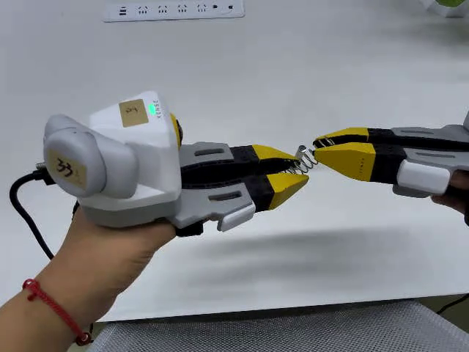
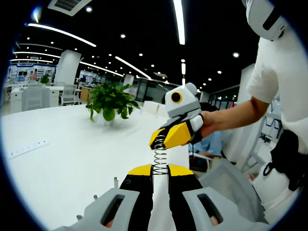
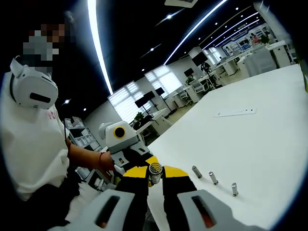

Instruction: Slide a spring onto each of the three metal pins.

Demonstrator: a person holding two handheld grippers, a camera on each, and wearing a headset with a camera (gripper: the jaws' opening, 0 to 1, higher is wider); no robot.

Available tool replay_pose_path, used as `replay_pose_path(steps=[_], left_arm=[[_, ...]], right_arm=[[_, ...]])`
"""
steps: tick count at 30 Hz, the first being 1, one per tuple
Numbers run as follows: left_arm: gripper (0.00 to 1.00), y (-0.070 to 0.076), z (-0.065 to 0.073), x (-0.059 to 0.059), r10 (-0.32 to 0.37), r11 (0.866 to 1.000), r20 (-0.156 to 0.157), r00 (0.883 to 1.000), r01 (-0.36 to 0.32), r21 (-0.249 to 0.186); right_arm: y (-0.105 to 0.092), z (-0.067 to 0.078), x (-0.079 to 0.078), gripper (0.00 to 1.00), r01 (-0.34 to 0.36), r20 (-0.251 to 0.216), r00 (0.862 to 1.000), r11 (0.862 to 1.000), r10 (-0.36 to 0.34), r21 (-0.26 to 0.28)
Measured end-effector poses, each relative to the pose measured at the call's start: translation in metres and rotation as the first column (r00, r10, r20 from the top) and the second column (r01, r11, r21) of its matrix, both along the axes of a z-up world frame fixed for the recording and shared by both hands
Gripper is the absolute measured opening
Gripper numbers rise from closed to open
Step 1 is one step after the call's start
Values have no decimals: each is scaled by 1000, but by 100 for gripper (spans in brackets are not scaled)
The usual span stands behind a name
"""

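In the head view, my left hand-held gripper (image 1: 301, 167) comes in from the left and my right hand-held gripper (image 1: 317, 148) from the right, tip to tip above the white worktop (image 1: 293, 66). The spring (image 1: 305, 161) bridges the small gap between them, off the surface. Its long axis runs roughly along the line from one set of tips to the other. Both pairs of jaws are drawn narrow, each pinching one end of the spring. A power strip (image 1: 172, 9) lies at the far edge.

In the left gripper view, the spring rises straight out from between my own jaws to the right tips just beyond. The worktop is smooth and bare around them, with a potted plant (image 2: 109, 100) well behind in an open office.

In the right gripper view, I see the spring end-on, clamped between my jaws. The three pins (image 3: 212, 177) stand upright in a short row on the worktop, below and to the right of these jaws. The leftmost looks ribbed, perhaps already sleeved; I cannot tell. I judge the right side nearer the pins, so the spring's axis must turn upright over one.
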State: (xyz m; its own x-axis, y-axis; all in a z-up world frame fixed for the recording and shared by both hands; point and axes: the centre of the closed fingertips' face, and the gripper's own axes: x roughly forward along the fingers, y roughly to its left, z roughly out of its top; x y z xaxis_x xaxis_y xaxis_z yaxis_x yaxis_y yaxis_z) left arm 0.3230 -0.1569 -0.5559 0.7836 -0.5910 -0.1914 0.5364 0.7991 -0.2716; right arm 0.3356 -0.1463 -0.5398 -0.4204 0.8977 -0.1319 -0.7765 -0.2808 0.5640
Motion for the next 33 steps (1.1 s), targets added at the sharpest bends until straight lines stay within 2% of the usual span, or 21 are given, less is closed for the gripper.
replay_pose_path(steps=[9,12,16,20,23,25,33], left_arm=[[11,-1,0,-1,-19,1000,-1,1000,19,3],[11,-3,-2,-3,-28,1000,-6,1000,28,11],[12,-4,-4,-4,-37,999,-13,999,37,18],[15,-7,-9,-5,-48,998,-27,999,49,41],[14,-7,-11,-6,-52,997,-31,998,54,50],[14,-7,-13,-7,-60,996,-36,998,62,67],[13,-10,-16,-9,-77,993,-43,996,81,87]], right_arm=[[1,4,-5,11,-18,23,1000,1000,18,1],[1,3,-10,11,-30,51,998,1000,31,-6],[0,2,-8,11,-44,80,996,999,45,-15],[2,6,-12,11,-55,105,993,998,56,-15],[0,2,-14,11,-81,181,980,996,88,-43],[-1,2,-15,11,-95,203,974,994,103,-50],[-2,-1,-19,11,-136,273,950,988,153,-78]])
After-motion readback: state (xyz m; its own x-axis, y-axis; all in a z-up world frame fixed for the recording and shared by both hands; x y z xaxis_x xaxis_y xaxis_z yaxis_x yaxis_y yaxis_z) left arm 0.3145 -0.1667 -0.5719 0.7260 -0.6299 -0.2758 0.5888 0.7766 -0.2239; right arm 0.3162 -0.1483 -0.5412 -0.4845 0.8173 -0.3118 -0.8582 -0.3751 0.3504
